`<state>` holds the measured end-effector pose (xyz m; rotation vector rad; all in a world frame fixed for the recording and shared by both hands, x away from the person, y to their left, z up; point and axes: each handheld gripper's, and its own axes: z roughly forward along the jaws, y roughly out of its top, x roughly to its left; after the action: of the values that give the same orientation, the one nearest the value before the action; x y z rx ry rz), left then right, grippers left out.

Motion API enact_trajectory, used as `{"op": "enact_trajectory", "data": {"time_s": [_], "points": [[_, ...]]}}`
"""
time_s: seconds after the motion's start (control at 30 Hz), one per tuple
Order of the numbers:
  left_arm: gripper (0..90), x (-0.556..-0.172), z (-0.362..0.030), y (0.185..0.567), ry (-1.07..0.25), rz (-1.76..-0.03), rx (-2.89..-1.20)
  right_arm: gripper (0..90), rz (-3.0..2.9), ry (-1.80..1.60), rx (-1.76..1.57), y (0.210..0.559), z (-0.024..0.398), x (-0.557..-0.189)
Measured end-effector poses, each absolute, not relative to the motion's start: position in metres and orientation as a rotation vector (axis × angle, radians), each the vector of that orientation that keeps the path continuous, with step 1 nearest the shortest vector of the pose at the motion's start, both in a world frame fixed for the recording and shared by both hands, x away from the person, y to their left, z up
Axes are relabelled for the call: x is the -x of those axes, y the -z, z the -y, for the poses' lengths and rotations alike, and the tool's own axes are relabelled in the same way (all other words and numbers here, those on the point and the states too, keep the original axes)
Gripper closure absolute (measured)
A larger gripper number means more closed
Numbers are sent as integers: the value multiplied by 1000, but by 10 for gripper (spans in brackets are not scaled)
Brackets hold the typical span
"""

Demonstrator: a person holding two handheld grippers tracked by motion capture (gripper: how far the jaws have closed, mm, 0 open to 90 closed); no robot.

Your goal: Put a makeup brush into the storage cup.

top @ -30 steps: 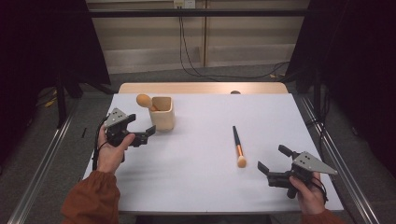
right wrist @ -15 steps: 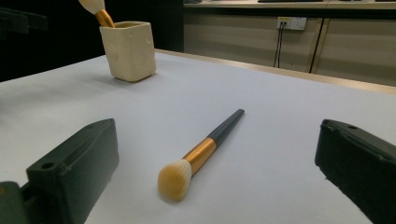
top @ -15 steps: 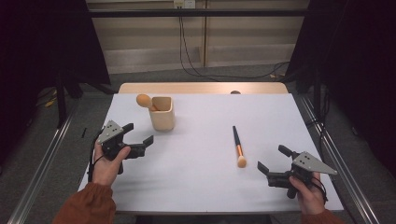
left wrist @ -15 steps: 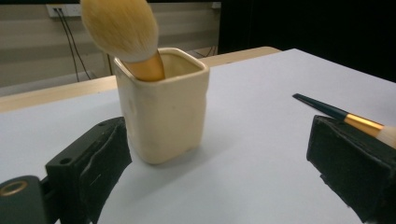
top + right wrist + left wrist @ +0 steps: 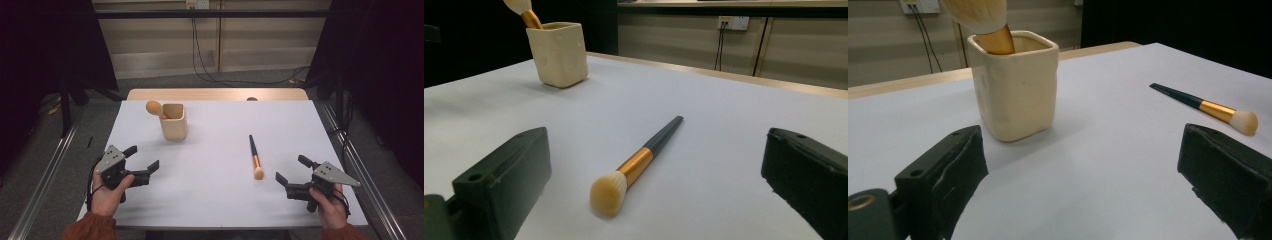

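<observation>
The left tool (image 5: 141,163) rests low on the near left of the white tabletop (image 5: 215,200), held in the person's left hand (image 5: 107,190), its jaws spread wide with nothing between them. In the left gripper view the cup (image 5: 1014,85) stands upright beyond the gap, a little left of its middle, near but not touching.

The right tool (image 5: 293,173) sits at the near right of the tabletop in the right hand (image 5: 327,202) — jaws spread too, gripping nothing. They point toward the brush (image 5: 255,156), which lies flat on the tabletop just ahead. In the right gripper view the brush (image 5: 636,164) lies between the lines of the two jaws, its pale bristle head nearest the tool and its dark handle running away from it; neither jaw touches it.

The cup (image 5: 173,121) stands on the far left part of the tabletop, well apart from the lying brush. A second brush (image 5: 156,108) stands in it, tilted — bristle head up and leaning out over the cup's left rim.
</observation>
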<state>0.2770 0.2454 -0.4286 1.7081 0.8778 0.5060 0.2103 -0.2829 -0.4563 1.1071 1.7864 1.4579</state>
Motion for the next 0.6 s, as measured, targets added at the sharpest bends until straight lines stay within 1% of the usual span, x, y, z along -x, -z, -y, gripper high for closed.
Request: {"op": "enact_trajectory", "data": {"time_s": [0.27, 0.43, 0.6], "points": [[48, -261, -250, 428, -503, -870, -1660, 0, -1779, -1458, -1110, 456, 285, -209], [44, -252, -248, 431, -510, -856, -1694, 0, -1778, -1458, -1115, 456, 286, -208], [44, -250, -250, 433, -524, -873, -1673, 0, -1781, -1462, -1116, 456, 285, -207]]}}
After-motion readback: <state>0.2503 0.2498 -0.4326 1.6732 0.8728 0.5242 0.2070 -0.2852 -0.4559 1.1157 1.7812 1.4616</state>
